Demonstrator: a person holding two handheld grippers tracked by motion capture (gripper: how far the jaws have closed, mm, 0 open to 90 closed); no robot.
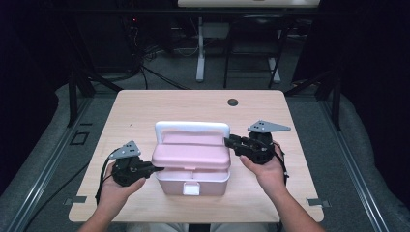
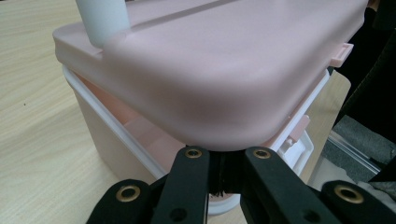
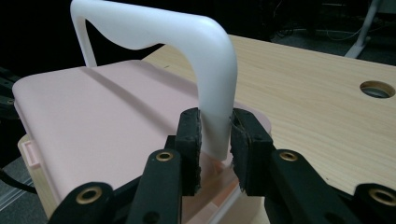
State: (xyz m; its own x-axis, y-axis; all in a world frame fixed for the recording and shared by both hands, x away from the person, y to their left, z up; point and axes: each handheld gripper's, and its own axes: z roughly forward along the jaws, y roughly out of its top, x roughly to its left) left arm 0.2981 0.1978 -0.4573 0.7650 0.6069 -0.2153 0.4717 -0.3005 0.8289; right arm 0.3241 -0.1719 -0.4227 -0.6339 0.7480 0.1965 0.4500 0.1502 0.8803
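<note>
Honestly, no brand, label or writing can be read anywhere on the pink box (image 1: 191,166), which sits near the front middle of your table (image 1: 145,108). Your right gripper (image 3: 215,140) pinches the lower end of the white handle (image 3: 205,70), its pads pressed on both sides; the right gripper view shows that contact plainly, while from above the gripper (image 1: 231,141) just meets the handle's right end (image 1: 191,126). Your left gripper (image 2: 224,161) has its fingers pressed together, tucked under the edge of the raised lid (image 2: 224,70). That view also shows the gap between lid and tub. From above you see the white latch (image 1: 191,188) at the front.
</note>
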